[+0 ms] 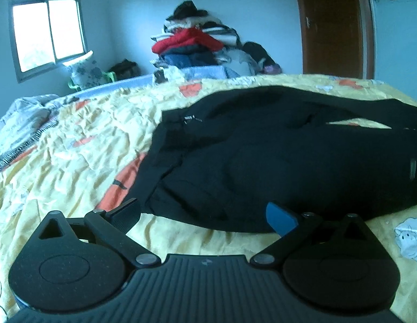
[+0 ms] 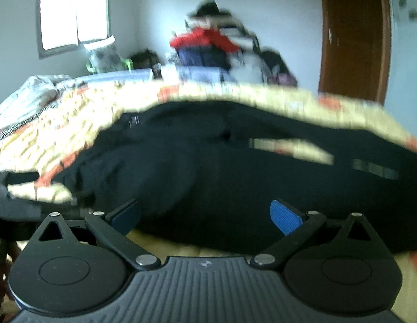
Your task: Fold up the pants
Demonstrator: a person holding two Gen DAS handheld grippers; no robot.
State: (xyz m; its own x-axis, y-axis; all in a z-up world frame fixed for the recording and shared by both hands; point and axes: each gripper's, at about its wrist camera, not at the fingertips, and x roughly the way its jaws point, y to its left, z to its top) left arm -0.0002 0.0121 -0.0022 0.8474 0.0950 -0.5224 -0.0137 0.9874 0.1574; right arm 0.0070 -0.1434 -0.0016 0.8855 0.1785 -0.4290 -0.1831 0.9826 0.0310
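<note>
The black pants (image 1: 262, 156) are lying spread out on the bed (image 1: 74, 148), on top of a yellow blanket with orange shapes. They are sitting toward the near edge of the bed, with the waist end toward the left and the two legs running off to the right. A thin strip of yellow blanket is showing between the legs, so the legs are lying a little apart. That looks like pants laid flat so they can be folded.

The left gripper (image 1: 205, 216) is hovering low at the near edge of the bed, right in front of the waist end. Its two fingers are spread wide and are holding nothing. It seems to be lining up with the near edge of the cloth to take hold of it.

The right gripper (image 2: 205, 215) is also wide apart and empty, pointing at the near side of the pants. This picture is blurry, so the gripper is probably moving.

Far behind the bed, a big pile of clothes (image 1: 197, 43) is sitting by the wall, between the window (image 1: 47, 32) and the brown door (image 1: 332, 24).
</note>
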